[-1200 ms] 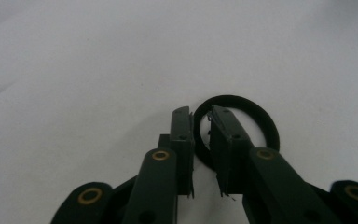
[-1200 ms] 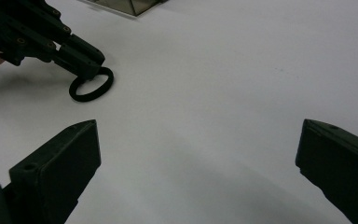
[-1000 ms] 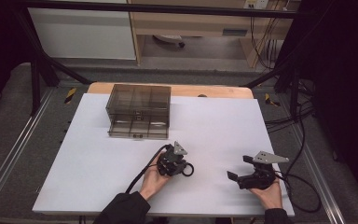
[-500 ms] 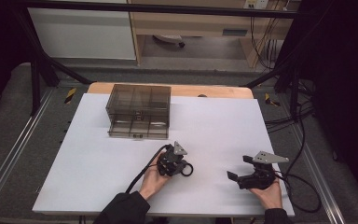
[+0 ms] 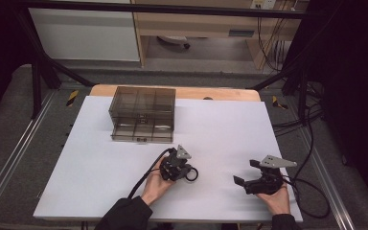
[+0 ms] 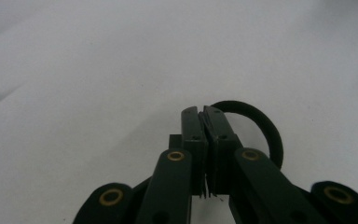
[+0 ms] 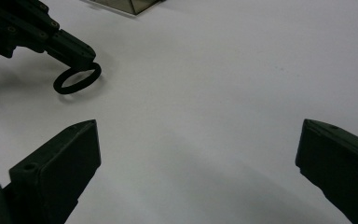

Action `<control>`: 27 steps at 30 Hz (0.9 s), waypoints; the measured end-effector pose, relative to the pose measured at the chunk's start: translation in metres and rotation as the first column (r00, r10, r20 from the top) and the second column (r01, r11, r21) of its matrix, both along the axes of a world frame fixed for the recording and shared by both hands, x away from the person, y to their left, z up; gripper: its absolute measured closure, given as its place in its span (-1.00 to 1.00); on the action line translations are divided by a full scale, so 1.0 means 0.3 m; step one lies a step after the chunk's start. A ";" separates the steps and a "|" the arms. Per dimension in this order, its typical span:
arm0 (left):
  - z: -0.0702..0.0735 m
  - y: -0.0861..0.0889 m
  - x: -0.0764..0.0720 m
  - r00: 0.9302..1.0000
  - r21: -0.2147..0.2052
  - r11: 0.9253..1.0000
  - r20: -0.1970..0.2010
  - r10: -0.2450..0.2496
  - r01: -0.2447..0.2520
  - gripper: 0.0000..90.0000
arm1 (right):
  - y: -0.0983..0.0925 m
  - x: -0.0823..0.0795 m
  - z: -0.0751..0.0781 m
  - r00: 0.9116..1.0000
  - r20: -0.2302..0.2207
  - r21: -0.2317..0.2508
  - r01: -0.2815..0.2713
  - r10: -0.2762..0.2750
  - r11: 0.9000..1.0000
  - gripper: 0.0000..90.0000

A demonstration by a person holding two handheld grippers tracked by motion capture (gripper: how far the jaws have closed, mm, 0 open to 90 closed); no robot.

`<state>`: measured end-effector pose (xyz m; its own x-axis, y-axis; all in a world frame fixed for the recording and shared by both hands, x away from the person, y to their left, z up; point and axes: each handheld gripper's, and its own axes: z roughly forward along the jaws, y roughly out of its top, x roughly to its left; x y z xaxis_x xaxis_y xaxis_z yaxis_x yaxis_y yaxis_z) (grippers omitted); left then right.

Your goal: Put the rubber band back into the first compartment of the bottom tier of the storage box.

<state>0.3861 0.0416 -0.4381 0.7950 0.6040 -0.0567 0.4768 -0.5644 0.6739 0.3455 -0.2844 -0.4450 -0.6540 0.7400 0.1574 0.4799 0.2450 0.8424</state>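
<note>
Ring [image 5: 190, 174] of black rubber sits pinched in left gripper [image 5: 186, 171], drawer box [image 5: 143, 114] beyond; right gripper [image 5: 245, 173] gapes wide, empty.

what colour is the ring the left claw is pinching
Black. The ring shows best in the left gripper view, clamped in the left claw.

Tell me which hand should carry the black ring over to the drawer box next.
Left. The left gripper already has its jaws shut on the black ring, and it sits nearer the drawer box. The right gripper rests open on the white table, apart from the ring.
</note>
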 end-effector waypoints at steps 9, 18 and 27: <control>0.018 0.033 -0.005 1.000 -0.002 1.000 -0.003 0.005 -0.005 0.94 | 0.000 0.001 0.000 1.000 0.001 -0.001 0.001 -0.001 1.000 -0.99; 0.034 0.065 -0.014 1.000 -0.008 1.000 -0.006 0.004 -0.004 0.94 | 0.000 0.001 -0.001 1.000 -0.001 0.001 0.002 -0.002 1.000 -0.99; 0.039 0.103 -0.020 1.000 -0.003 1.000 -0.014 0.010 -0.010 0.94 | 0.000 0.001 -0.001 1.000 -0.002 0.000 0.001 -0.001 1.000 -0.99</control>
<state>0.3800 0.0725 -0.4265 0.7879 0.6118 -0.0694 0.4917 -0.5574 0.6690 0.3458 -0.2845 -0.4452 -0.6530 0.7406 0.1584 0.4815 0.2445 0.8417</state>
